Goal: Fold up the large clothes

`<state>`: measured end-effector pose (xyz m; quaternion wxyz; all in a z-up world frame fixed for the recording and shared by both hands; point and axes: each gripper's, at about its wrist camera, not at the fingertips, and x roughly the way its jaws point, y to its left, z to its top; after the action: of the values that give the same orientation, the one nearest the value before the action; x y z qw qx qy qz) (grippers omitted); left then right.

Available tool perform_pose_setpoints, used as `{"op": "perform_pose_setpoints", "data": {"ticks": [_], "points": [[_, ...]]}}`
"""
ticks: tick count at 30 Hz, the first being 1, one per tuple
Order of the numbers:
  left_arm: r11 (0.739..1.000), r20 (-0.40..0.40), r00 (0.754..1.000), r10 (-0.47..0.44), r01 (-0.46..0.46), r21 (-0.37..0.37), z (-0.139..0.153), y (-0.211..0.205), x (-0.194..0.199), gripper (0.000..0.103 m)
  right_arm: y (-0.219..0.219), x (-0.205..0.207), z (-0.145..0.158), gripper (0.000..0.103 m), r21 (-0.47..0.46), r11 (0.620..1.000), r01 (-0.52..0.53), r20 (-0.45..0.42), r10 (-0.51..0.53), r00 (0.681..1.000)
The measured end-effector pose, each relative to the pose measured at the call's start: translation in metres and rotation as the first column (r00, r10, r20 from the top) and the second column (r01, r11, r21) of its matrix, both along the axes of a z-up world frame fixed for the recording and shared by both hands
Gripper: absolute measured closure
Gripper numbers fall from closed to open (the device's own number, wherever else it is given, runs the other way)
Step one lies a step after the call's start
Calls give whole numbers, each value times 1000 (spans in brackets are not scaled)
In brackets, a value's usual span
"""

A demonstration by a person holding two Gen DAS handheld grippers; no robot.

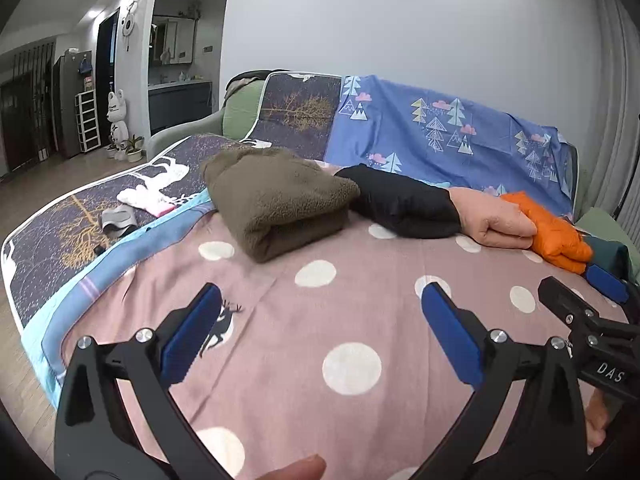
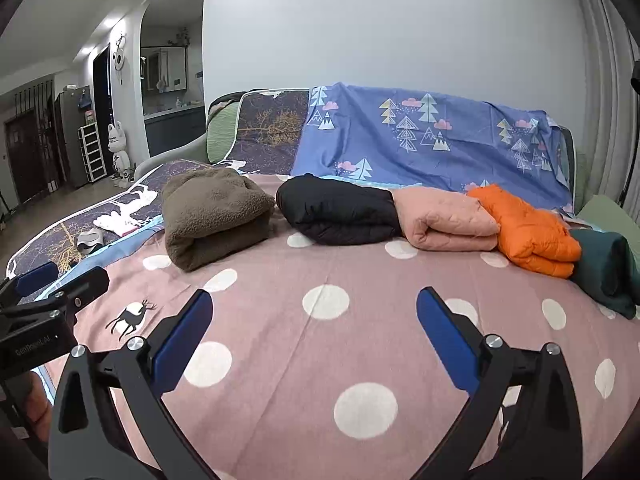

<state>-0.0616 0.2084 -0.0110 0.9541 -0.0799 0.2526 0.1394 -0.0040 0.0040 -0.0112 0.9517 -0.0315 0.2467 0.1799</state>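
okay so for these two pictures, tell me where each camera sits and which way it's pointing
Left wrist: rides the left gripper, facing across the pink dotted sheet toward the folded clothes; its open fingers, the right gripper at far right and a fingertip at the bottom edge show.
Right wrist: rides the right gripper, facing likewise; open fingers show, left gripper at far left.
Shared: brown fleece, black garment, orange jacket.
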Motion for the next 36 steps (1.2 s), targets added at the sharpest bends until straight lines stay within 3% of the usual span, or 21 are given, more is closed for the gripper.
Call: {"op": "perform_pose_setpoints", "data": {"ticks": [9, 36], "points": [[999, -53, 998, -31, 31, 9, -13, -10, -8, 2, -2, -18, -9, 1, 6, 1000, -27, -25, 28, 999], [999, -73, 997, -39, 40, 15, -16, -2, 1, 2, 6, -10, -8, 1, 32, 999, -34, -35, 35, 999]]}}
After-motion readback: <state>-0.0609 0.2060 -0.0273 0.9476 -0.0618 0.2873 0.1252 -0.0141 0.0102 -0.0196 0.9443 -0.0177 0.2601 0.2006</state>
